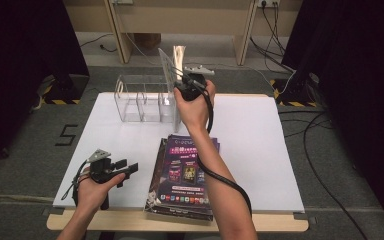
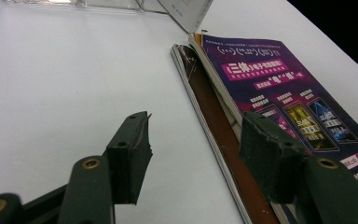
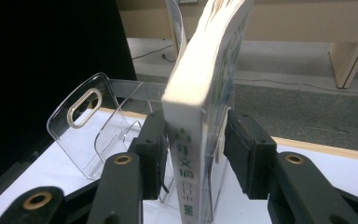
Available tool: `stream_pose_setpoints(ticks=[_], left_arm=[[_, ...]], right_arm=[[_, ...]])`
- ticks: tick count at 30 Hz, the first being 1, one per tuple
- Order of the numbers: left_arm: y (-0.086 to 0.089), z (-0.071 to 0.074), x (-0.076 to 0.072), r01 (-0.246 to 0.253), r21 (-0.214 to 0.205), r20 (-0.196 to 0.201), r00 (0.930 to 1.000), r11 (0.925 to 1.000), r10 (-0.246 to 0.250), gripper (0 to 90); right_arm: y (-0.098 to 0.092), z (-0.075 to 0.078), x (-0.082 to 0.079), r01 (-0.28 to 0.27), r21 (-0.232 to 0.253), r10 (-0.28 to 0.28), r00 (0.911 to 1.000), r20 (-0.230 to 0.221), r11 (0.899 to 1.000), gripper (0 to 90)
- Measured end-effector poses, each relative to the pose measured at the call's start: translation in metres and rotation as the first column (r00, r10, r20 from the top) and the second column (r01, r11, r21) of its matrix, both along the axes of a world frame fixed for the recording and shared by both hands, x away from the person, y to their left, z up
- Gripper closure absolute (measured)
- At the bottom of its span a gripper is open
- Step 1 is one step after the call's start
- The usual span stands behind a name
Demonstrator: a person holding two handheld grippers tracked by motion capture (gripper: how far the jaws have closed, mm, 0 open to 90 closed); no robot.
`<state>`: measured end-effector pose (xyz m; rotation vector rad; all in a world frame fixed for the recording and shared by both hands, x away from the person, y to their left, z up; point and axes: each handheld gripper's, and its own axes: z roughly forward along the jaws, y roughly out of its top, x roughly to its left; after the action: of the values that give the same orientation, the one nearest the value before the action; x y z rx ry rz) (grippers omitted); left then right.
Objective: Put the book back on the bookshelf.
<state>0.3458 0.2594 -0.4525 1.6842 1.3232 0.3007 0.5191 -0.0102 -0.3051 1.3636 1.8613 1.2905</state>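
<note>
The right gripper (image 1: pixel 180 76) is at the clear acrylic file holder (image 1: pixel 140 102) at the far side of the white table (image 1: pixel 260 150). A white book (image 3: pixel 200 112) stands upright in the rightmost compartment of this holder, between the jaws. The jaws are spread, with a small gap to the book on the right side. The left gripper (image 1: pixel 132 167) rests near the table's front left, jaws spread and empty, just beside the stack of magazines (image 1: pixel 185 175).
</note>
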Motion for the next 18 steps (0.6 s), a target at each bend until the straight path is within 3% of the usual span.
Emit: stream_pose_setpoints(ticks=[18], left_arm=[[-0.001,-0.002,0.001,-0.001,0.003,-0.009,1.0000,1.0000,0.001,41.9]], right_arm=[[-0.026,-0.011,-0.018,-0.019,-0.014,0.019,0.9998,-0.004,1.000,59.5]])
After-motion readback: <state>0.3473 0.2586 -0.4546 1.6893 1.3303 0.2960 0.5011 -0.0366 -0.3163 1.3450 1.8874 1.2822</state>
